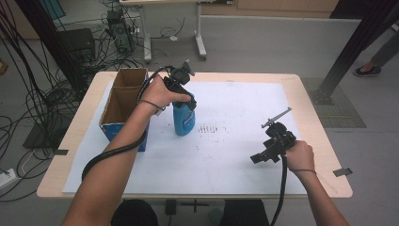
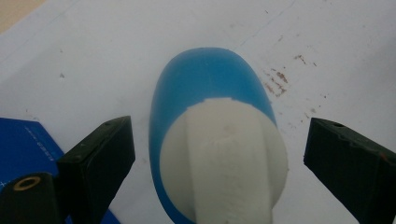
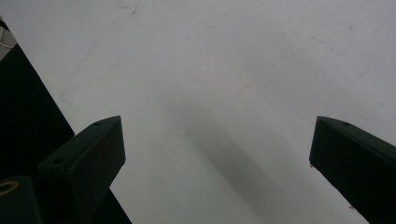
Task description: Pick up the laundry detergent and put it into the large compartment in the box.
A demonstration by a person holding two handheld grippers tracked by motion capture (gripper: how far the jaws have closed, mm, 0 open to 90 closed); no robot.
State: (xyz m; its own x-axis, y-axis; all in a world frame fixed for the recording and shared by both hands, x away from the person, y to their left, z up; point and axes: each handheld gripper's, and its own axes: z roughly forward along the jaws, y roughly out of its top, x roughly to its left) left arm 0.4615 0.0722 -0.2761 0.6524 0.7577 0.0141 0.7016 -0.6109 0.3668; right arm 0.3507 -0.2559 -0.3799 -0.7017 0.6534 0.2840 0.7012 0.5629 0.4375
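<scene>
Left gripper poised over the blue bottle, jaws spread either side of its white cap

The blue bottle (image 1: 184,118) stands upright on the white sheet (image 1: 235,155), just beside the open cardboard box (image 1: 123,101), and the left gripper (image 1: 187,101) hangs directly above it; in the left gripper view its jaws stand wide apart with the white cap (image 2: 229,158) centred between them and not touched by either, which reads as lining up for a grasp from above, or having just let go – I cannot tell which. The right gripper (image 1: 261,155) waits well apart at the near right of the sheet, its jaws open and holding nothing, out of the left arm's way. The box wall sits close on the bottle's left and is the one thing that could crowd a jaw; faint brown specks mark the sheet to the bottle's right
</scene>
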